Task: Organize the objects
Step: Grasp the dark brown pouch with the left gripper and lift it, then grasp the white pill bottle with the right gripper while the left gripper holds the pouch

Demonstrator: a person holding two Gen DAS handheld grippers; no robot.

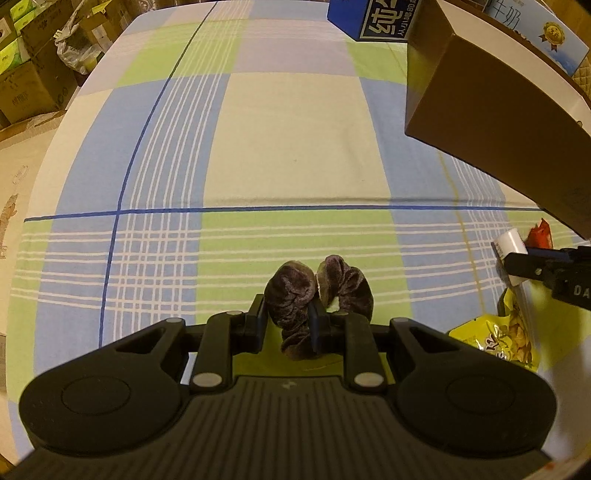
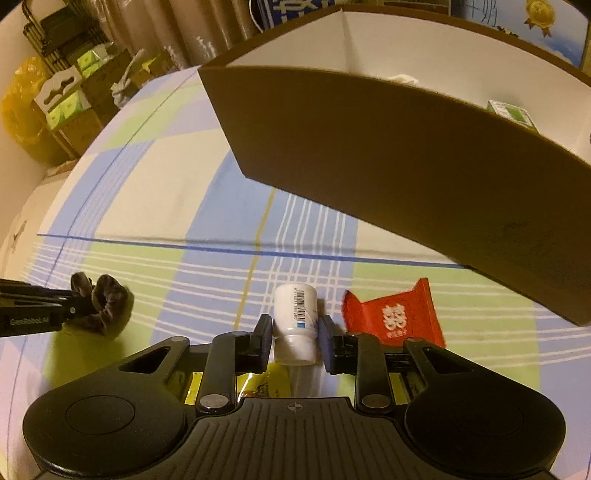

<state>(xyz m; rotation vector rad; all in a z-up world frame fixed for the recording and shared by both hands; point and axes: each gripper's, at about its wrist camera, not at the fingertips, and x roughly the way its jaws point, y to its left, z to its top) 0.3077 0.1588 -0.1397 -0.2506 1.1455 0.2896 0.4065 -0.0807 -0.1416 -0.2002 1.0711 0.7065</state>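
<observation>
My left gripper [image 1: 286, 321] is shut on a dark purple velvet scrunchie [image 1: 291, 291], held just above the checked tablecloth [image 1: 295, 147]. In the right wrist view the same scrunchie [image 2: 110, 299] shows at the left, pinched by the left gripper [image 2: 79, 304]. My right gripper [image 2: 294, 330] is shut on a small white bottle [image 2: 295, 314] with a barcode label; that bottle [image 1: 511, 243] appears at the right edge of the left wrist view. A brown cardboard box [image 2: 388, 155] with a white inside stands open ahead and to the right, holding a small green packet [image 2: 511, 114].
A red paper packet [image 2: 395, 317] lies right of the bottle. A yellow snack bag [image 1: 502, 339] lies beneath the right gripper. A blue milk carton [image 1: 365, 18] stands at the far side of the cloth. Stacked cartons [image 1: 26, 74] line the room to the left.
</observation>
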